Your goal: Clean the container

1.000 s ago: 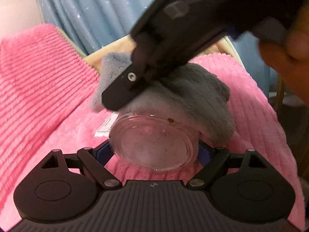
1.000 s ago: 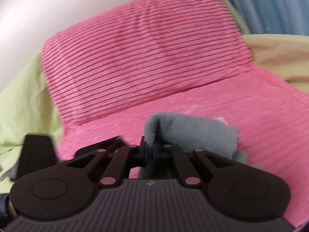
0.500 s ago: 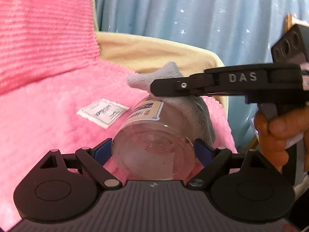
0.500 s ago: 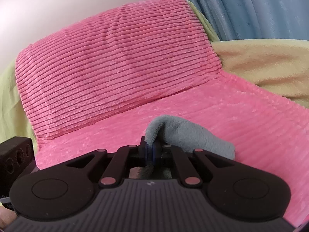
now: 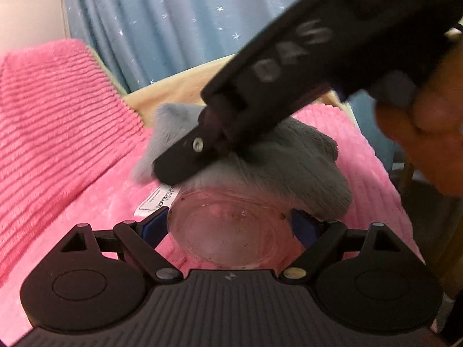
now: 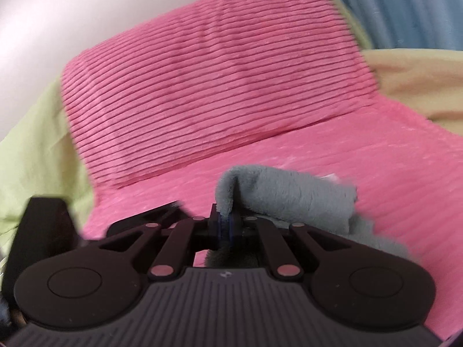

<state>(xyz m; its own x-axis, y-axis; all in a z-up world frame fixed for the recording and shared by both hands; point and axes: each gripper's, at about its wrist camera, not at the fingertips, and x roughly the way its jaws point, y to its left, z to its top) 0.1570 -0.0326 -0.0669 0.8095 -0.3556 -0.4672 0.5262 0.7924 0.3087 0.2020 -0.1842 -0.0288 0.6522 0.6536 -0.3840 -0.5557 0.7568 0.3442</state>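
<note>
My left tongs [image 5: 231, 225] clamped the glass container [image 5: 228, 231] to steady it, while my right tongs [image 6: 225, 225], pinching the grey cloth [image 6: 289, 199], rubbed over it.

There are 2 grippers: the left gripper [image 5: 230, 225] and the right gripper [image 6: 226, 227]. There is 1 clear glass container [image 5: 228, 231] with 1 white label [image 5: 162, 199] on its side. There is 1 grey cloth [image 5: 292, 167]. 1 hand [image 5: 425, 133] shows at the right edge of the left wrist view. The bedding counts 1 pink ribbed pillow [image 6: 208, 86], 1 pink blanket [image 6: 376, 167] and 1 yellow-green sheet [image 6: 37, 144]. 1 blue curtain [image 5: 162, 23] with small white stars hangs behind.
</note>
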